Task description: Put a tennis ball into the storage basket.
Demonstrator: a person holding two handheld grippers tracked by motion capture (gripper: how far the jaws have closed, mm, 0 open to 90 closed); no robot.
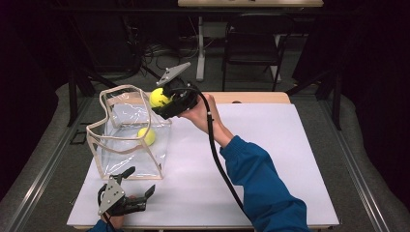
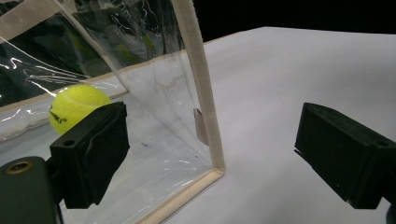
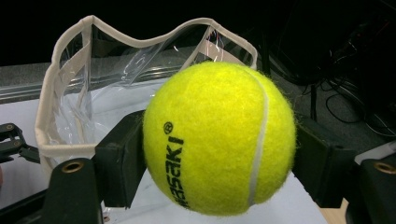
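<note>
Tennis ball poised at the mouth of the clear bag. My right gripper [image 1: 167, 104] holds a yellow tennis ball [image 1: 158, 97], jaws clamped on its two sides; in the right gripper view the ball [image 3: 219, 140] sits squarely between the black pads, brand lettering facing the camera. The ball hangs above the far right corner of the transparent tote bag [image 1: 126, 137], which stands upright on the white table mat [image 1: 270, 159] with its cloth-trimmed mouth open upward. A second tennis ball [image 1: 147, 136] already lies on the bag's floor; the left gripper view shows it [image 2: 74, 106] through the clear wall. The relation that governs the coming move: the bag's opening lies to the left of and below the held ball, so I judge a short carry leftward over the rim, then a release, is what remains. My left gripper [image 1: 126, 199] rests on the mat just in front of the bag's near corner, jaws wide apart and empty, the bag's vertical corner seam [image 2: 201, 88] between them but untouched. The right hand is clearly the nearer to the opening.
</note>
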